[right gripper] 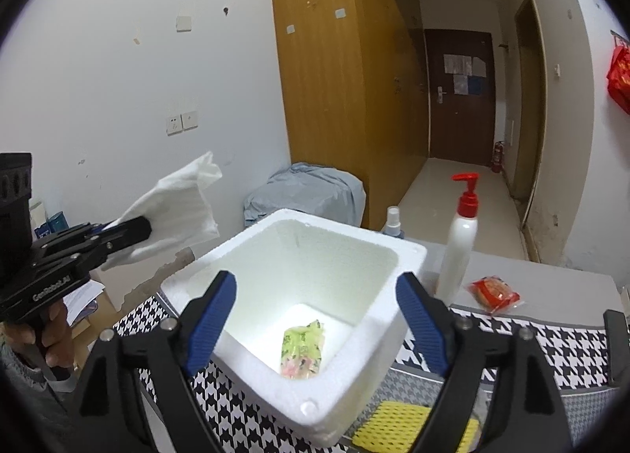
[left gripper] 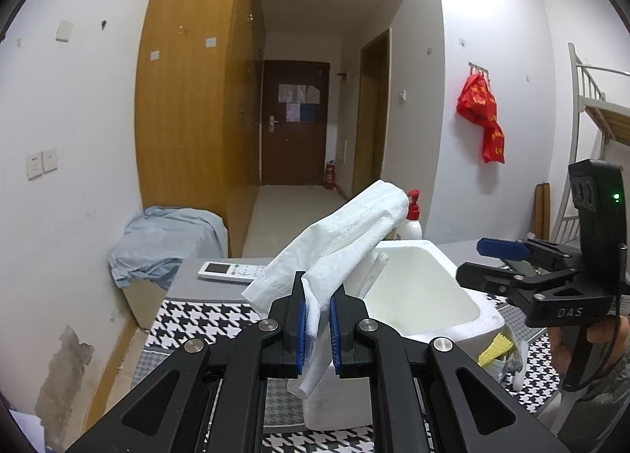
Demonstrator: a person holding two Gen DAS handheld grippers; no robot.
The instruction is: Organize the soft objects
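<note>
My left fingers clench a white tissue – my right fingers gape, released, over the foam box – a green packet lying inside.

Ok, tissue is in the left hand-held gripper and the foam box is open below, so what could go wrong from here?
1. The tissue is pinched only at one end by the left hand-held gripper; the loose part could drape over the box rim instead of dropping in.
2. The right hand-held gripper hangs open over the box mouth and may block the drop.
</note>
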